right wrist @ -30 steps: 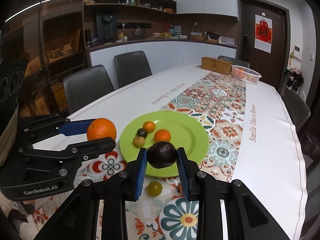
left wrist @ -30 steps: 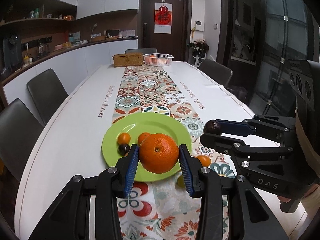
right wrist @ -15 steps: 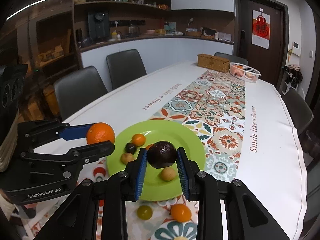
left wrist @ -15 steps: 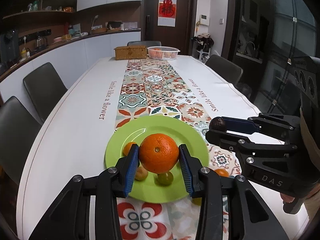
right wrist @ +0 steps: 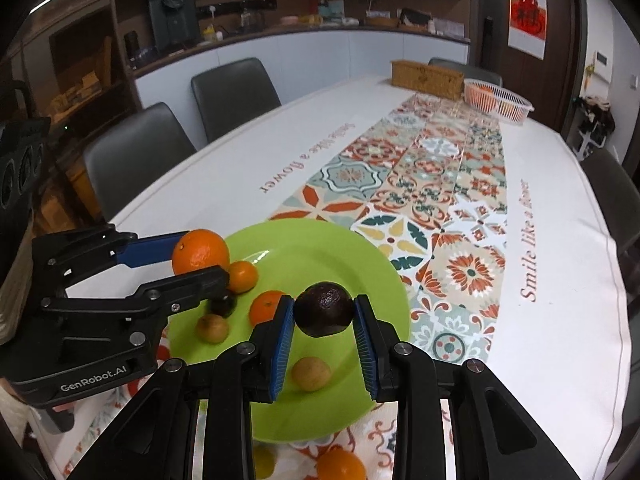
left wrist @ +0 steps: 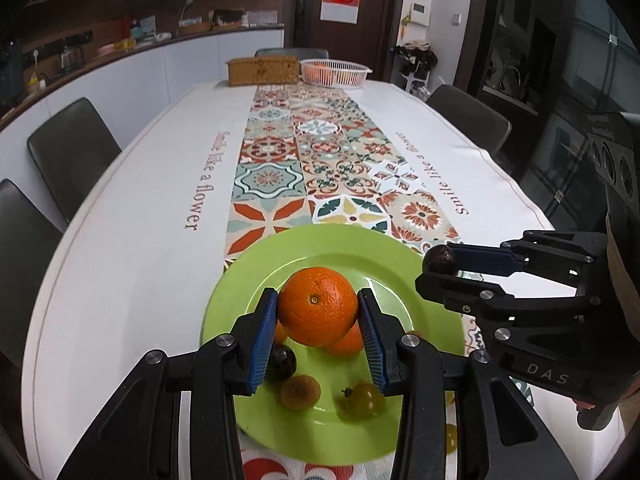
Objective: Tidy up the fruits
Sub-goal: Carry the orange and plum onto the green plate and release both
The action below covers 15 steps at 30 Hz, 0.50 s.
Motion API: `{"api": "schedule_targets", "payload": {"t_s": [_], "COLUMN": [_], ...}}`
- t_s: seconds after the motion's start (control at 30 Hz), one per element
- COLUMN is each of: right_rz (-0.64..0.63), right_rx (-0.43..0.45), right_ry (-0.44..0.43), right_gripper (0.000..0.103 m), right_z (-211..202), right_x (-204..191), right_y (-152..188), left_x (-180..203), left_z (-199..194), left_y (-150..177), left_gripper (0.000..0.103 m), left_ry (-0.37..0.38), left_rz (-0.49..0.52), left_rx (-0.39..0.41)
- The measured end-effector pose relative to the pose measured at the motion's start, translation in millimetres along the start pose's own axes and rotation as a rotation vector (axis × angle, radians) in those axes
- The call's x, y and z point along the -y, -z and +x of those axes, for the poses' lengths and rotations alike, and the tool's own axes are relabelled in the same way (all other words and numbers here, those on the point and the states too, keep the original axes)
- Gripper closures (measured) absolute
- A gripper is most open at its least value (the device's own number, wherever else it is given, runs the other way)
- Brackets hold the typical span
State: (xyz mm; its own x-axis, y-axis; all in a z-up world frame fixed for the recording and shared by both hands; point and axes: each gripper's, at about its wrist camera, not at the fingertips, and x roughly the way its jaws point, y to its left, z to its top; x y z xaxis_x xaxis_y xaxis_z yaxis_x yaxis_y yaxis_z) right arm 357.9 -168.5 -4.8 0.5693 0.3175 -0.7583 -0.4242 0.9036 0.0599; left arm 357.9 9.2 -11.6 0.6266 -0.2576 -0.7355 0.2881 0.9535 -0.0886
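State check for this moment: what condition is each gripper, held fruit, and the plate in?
left gripper: shut on the large orange
large orange: held above the plate
right gripper: shut on the dark round fruit
dark round fruit: held above the plate
green plate: flat on the table runner, holding small fruits

A: The plate [left wrist: 256, 280] looks like glossy green plastic; the orange [left wrist: 317, 311] has dimpled, slightly shiny peel.

B: The cloth [left wrist: 132, 248] is smooth and matt; the basket [left wrist: 264, 70] is woven; gripper pads [right wrist: 282, 344] are ribbed blue.
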Motion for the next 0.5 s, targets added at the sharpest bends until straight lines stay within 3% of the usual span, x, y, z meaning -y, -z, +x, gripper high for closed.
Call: {"api": "schedule_targets", "payload": {"t_s": [0.5], "right_rz": [0.049], "right_rx": [-0.11], "right_ry": [-0.024], "right_gripper": [0.072], "right_z": [44.1], "right_x": [12.9], "right_y": [-2.7], "left_x": [-10.6], "left_z": [40.9], "left_y": [-12.7], "left_gripper": [0.063], "left_ry": [-0.028], "left_rz": [-0.03], "left_rx": [-0.082]}}
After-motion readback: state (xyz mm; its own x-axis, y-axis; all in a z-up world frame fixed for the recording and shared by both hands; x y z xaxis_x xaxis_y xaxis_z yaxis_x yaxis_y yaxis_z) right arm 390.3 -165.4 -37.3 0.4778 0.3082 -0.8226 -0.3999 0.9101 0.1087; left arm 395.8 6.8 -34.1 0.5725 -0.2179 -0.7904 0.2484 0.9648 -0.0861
